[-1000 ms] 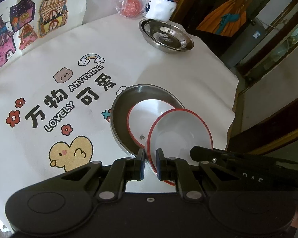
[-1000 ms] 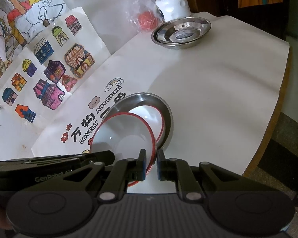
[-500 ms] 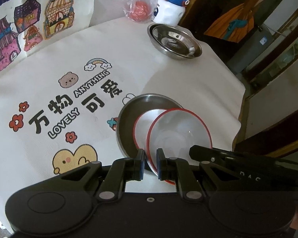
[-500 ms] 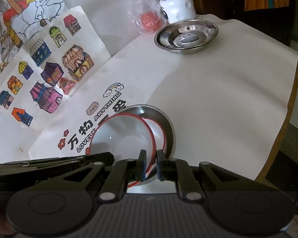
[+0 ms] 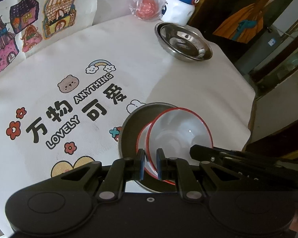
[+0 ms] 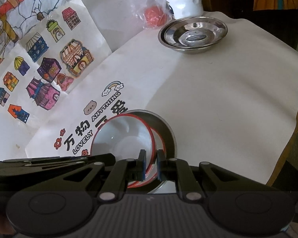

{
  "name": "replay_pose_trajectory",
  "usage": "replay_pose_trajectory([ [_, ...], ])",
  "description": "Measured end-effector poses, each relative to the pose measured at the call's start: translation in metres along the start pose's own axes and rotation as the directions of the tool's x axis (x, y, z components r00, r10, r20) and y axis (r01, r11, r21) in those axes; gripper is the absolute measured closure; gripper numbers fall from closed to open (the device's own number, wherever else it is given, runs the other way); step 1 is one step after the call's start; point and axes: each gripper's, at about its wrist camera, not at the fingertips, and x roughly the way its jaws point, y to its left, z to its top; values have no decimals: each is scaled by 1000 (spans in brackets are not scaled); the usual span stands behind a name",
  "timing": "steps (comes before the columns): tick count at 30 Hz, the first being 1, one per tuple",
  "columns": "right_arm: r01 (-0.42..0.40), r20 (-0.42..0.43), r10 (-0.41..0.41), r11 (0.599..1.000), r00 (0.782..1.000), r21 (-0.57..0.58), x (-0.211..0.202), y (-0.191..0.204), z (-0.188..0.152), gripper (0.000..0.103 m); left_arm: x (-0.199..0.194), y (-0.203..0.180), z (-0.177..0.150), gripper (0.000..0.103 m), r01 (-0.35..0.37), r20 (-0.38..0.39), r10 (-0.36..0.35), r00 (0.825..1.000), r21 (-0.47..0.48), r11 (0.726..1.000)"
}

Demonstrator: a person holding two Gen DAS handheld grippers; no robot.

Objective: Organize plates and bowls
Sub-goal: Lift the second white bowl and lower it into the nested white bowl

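Both claws (image 5: 150,163) pinch red-rimmed bowl (image 5: 180,132) rim

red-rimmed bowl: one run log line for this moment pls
left gripper: shut on red-rimmed bowl rim | right gripper: shut on opposite rim | bowl: tilted over second red-rimmed dish in steel plate | steel bowls: stacked far

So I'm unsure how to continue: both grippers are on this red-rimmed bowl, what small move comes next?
Probably lower it straight down: the red-rimmed bowl, pinched by the left gripper and right gripper, hangs tilted over the second red-rimmed bowl inside the steel plate, not yet nested.
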Motion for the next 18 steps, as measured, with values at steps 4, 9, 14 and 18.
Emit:
replay_pose_trajectory([
  [4, 4, -20, -4, 1000, 1000, -15, 3, 3, 2, 91, 3, 1, 2, 91, -13, -18, 13, 1000, -11, 1000],
  [9, 7, -31, -8, 1000, 1000, -20, 5, 5, 3, 90, 6, 4, 3, 91, -29, -32, 28, 999, -27, 999],
  [14, 6, -28, -7, 1000, 1000, -24, 5, 8, 2, 87, 6, 5, 2, 91, -29, -34, 28, 999, -28, 999],
  [18, 4, -23, -5, 1000, 1000, -23, 4, 5, 3, 86, 7, 6, 3, 91, -29, -36, 28, 999, -28, 999],
])
